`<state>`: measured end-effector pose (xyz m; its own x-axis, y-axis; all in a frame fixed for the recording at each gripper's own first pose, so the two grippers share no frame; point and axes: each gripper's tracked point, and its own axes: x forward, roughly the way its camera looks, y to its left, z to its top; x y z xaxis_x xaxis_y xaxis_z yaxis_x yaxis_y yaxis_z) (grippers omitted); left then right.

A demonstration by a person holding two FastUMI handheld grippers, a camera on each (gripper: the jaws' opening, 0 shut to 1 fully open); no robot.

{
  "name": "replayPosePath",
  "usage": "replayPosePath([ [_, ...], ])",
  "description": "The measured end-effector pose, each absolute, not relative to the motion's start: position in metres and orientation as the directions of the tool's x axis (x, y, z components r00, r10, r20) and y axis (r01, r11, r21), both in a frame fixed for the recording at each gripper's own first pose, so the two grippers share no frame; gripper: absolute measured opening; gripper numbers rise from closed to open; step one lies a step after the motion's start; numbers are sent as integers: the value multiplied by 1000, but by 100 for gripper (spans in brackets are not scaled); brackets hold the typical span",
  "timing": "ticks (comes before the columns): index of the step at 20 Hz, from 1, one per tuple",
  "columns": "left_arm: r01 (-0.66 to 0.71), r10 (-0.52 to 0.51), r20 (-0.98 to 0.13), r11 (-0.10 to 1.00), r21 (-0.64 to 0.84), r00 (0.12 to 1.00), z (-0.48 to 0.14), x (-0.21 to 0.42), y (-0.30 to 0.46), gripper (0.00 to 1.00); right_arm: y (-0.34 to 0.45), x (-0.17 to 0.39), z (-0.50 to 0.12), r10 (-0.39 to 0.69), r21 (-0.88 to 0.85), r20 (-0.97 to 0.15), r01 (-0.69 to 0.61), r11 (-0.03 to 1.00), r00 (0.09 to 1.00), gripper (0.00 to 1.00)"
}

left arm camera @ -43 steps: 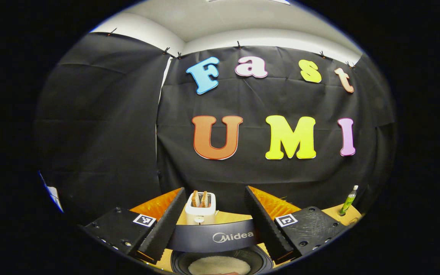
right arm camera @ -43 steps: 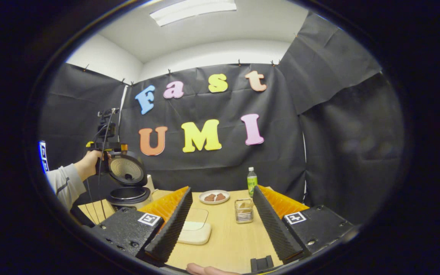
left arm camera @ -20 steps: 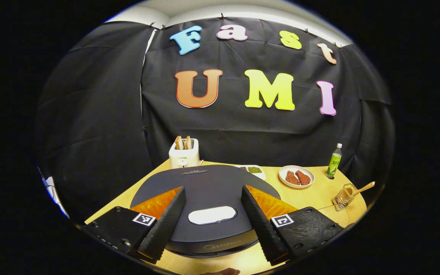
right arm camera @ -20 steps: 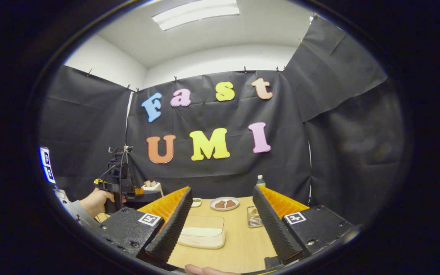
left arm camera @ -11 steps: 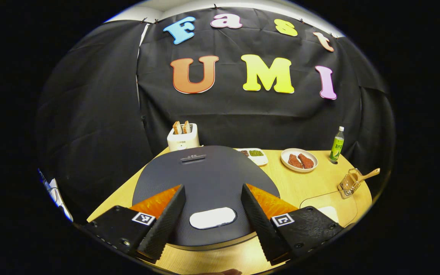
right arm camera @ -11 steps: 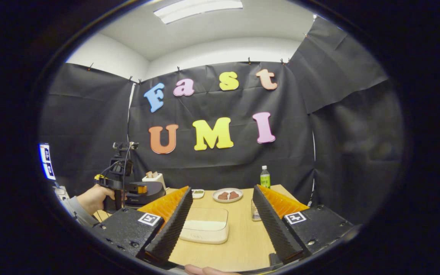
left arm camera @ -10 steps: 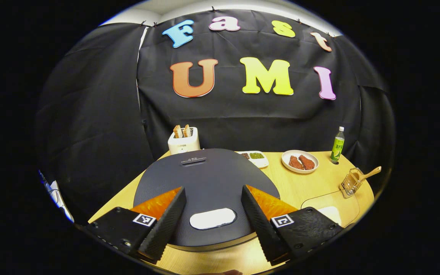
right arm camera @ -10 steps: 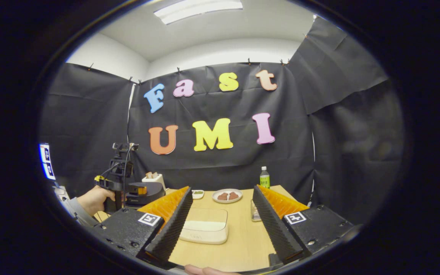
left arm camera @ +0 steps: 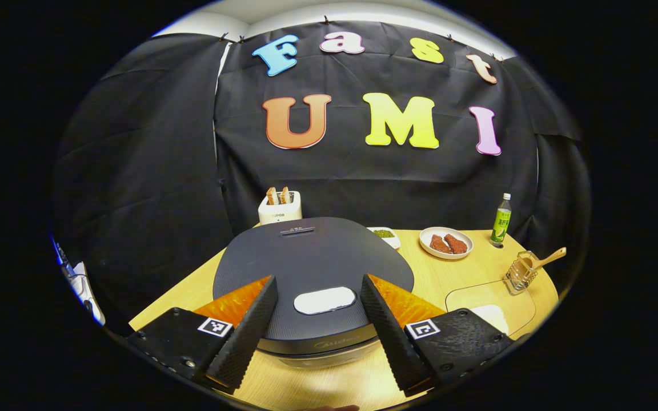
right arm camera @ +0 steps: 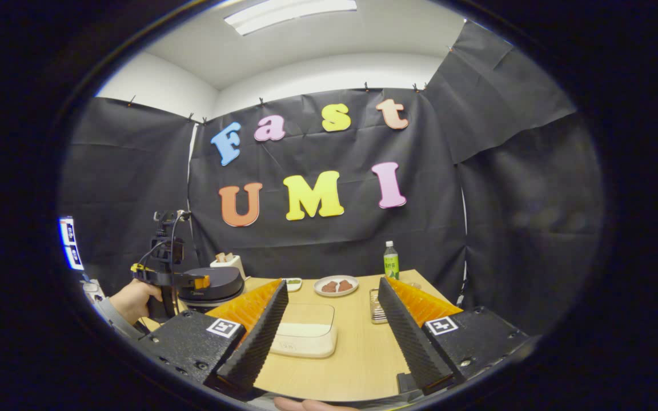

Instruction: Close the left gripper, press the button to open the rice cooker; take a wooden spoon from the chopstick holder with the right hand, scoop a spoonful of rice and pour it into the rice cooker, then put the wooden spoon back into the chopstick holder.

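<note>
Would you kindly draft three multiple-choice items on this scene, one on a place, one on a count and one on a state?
1. Where is the wooden spoon?
A. in the chopstick holder
B. on the plate
C. in the right gripper

2. How many slices stand in the toaster?
A. one
B. two
C. four

3. How is the rice cooker lid?
A. raised
B. removed
C. shut

Answers: 1 A, its handle sticks out of the wire holder; 2 B, two slices poke from the slots; 3 C, the lid lies flat beyond the open left gripper.
</note>
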<state>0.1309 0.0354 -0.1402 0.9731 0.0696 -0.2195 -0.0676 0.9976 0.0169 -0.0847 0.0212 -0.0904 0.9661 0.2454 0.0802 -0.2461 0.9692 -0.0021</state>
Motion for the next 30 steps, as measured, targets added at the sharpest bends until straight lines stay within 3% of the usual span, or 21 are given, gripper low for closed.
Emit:
replayPosePath([
  [13, -133, 134, -107, 991, 22, 985, -144, 116, 30, 91, 11, -79, -99, 221, -8, 70, -221, 975, 973, 98],
  [14, -125, 126, -107, 992, 9, 986, -143, 113, 28, 81, 11, -78, -98, 218, -9, 69, -217, 976, 974, 98],
  [15, -118, 118, -109, 993, 4, 987, -141, 112, 27, 91, 11, -78, -98, 216, -8, 69, -216, 976, 974, 100],
  [20, -80, 83, -124, 996, 32, 989, -136, 92, 19, 93, 10, -75, -94, 199, -12, 74, -199, 980, 977, 100],
  [24, -102, 104, -46, 994, 28, 994, -108, 49, 19, 93, 7, -72, -92, 174, -17, 80, -173, 985, 982, 98],
  [30, 44, -44, 6, 999, -15, 999, -87, -20, -25, 93, 3, -80, -80, 133, -22, 121, -131, 991, 984, 100],
])
